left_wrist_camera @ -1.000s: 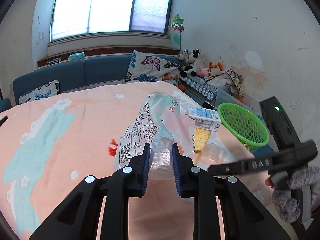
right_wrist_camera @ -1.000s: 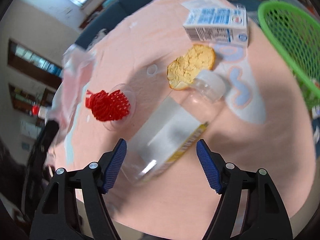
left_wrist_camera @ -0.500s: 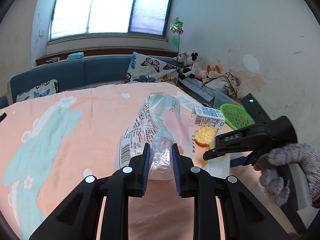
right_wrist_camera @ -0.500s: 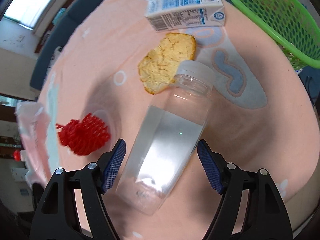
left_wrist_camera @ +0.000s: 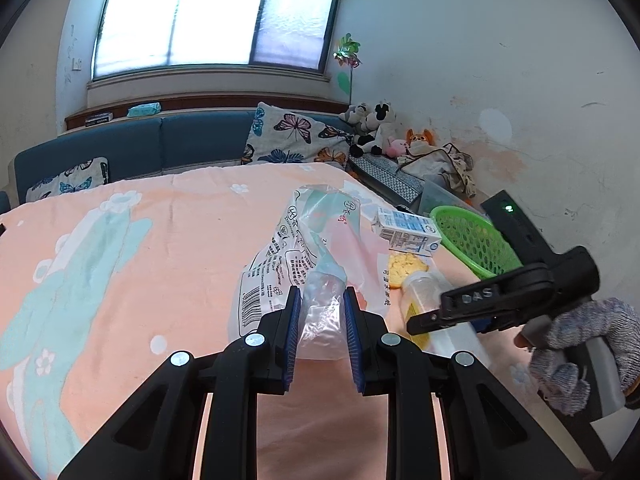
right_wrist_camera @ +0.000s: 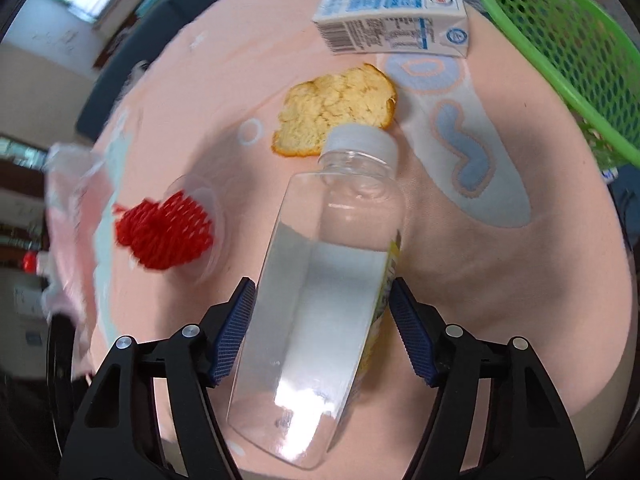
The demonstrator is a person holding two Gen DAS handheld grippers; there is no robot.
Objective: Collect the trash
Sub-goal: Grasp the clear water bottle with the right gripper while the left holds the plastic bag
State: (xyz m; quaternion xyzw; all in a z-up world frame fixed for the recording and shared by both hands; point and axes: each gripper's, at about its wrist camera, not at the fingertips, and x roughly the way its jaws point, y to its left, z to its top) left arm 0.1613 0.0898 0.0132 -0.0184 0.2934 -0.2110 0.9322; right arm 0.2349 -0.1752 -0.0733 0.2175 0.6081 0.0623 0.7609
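Left wrist view. The left gripper (left_wrist_camera: 319, 330) is narrow, its blue pads clamped on the gathered neck of a clear plastic bag (left_wrist_camera: 304, 256). The printed bag stands up off the bench (left_wrist_camera: 120, 272), which wears a peach cloth with pale flowers. Beyond it, to the right: a milk carton (left_wrist_camera: 408, 232), an orange peel (left_wrist_camera: 406, 266), a clear bottle (left_wrist_camera: 420, 292) lying on its side, and a green basket (left_wrist_camera: 472, 240) at the bench edge. The right gripper (left_wrist_camera: 430, 320) comes in from the right, carried by a gloved hand (left_wrist_camera: 576, 344), its tip over the bottle.

Right wrist view. The right gripper (right_wrist_camera: 322, 332) stands half wide and has just been closing; the bottle (right_wrist_camera: 328, 280) lies between its fingers at mid-body. The left pad (right_wrist_camera: 236, 332) looks to touch the wall, the right one sits just off it, so no firm hold that I can see. White cap points away, overlapping the peel (right_wrist_camera: 336, 110). A red mesh fruit net (right_wrist_camera: 164, 236) sits in a clear cup left of the bottle. Carton (right_wrist_camera: 392, 20) and basket (right_wrist_camera: 568, 60) lie farther off.

Handling, my judgement. The bottle looks empty: light, thin-walled, smooth, apt to roll or squirt out of a pinch. Mid-body across the label is the sound place to take it. The bag is soft and limp; its bunched neck is the right hold.
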